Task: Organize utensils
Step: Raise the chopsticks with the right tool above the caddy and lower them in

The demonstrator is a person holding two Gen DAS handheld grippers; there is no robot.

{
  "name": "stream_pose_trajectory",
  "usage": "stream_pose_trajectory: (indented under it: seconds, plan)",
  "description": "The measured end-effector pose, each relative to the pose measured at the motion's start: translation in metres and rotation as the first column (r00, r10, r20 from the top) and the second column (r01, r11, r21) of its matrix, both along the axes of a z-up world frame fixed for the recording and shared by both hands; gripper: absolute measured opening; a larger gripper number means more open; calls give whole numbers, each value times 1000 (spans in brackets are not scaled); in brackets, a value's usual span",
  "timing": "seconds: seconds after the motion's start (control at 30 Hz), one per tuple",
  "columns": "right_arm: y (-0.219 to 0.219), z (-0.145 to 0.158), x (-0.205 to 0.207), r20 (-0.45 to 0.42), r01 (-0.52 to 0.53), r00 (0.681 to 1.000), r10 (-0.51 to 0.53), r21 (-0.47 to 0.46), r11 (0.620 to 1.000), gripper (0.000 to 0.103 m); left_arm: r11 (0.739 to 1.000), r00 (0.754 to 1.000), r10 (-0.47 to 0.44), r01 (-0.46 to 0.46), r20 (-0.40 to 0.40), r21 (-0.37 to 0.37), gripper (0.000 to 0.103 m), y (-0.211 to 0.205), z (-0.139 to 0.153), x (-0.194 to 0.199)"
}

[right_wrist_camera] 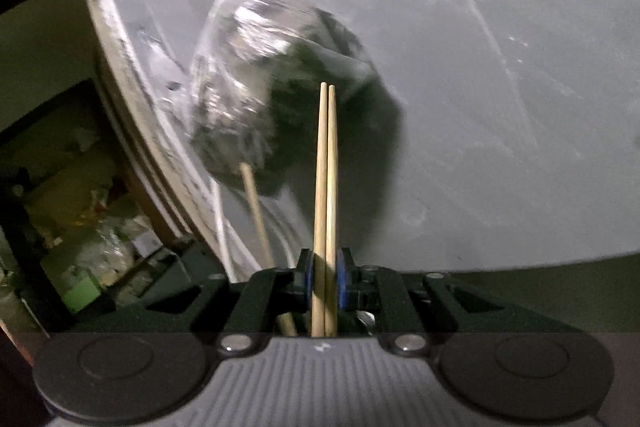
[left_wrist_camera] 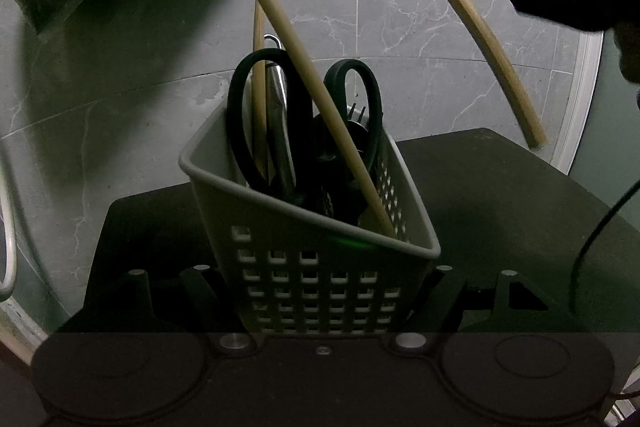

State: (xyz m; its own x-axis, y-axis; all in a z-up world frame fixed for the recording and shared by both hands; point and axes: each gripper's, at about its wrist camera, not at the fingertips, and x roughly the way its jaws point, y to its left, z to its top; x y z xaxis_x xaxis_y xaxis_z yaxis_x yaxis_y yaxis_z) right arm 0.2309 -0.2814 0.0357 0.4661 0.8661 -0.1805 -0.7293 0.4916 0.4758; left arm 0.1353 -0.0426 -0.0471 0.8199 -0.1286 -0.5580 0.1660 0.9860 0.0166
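Left wrist: my left gripper (left_wrist_camera: 324, 291) is clamping the basket (left_wrist_camera: 308, 227) on the dark table (left_wrist_camera: 500, 187), wall close behind.
Right wrist: my right gripper (right_wrist_camera: 325, 283) is pinching two chopsticks (right_wrist_camera: 326, 187) upright, bag (right_wrist_camera: 256, 75) near.

a grey marble-veined tiled wall (left_wrist_camera: 400, 7) with pale grout lines filled the dim scene. below the wall sat a dark, matte surface (left_wrist_camera: 500, 187), lit weakly from above. a clear plastic bag of dark contents (right_wrist_camera: 260, 75) hung against the wall, casting a heavy shadow on it. left of the bag, a worn pale door frame (right_wrist_camera: 132, 115) opened onto a cluttered, dim room (right_wrist_camera: 72, 207).
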Motion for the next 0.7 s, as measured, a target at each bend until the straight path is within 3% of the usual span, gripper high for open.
stream_pose_trajectory:
  seconds: [0.37,0.7]
  plan:
    - [41,13,-5,105,-46,994,34,118,992,14,1000,1000,-1,1,0,0,76,0,0,0]
    - [67,-6,-31,205,-7,979,-5,60,998,14,1000,1000,-1,1,0,0,76,0,0,0]
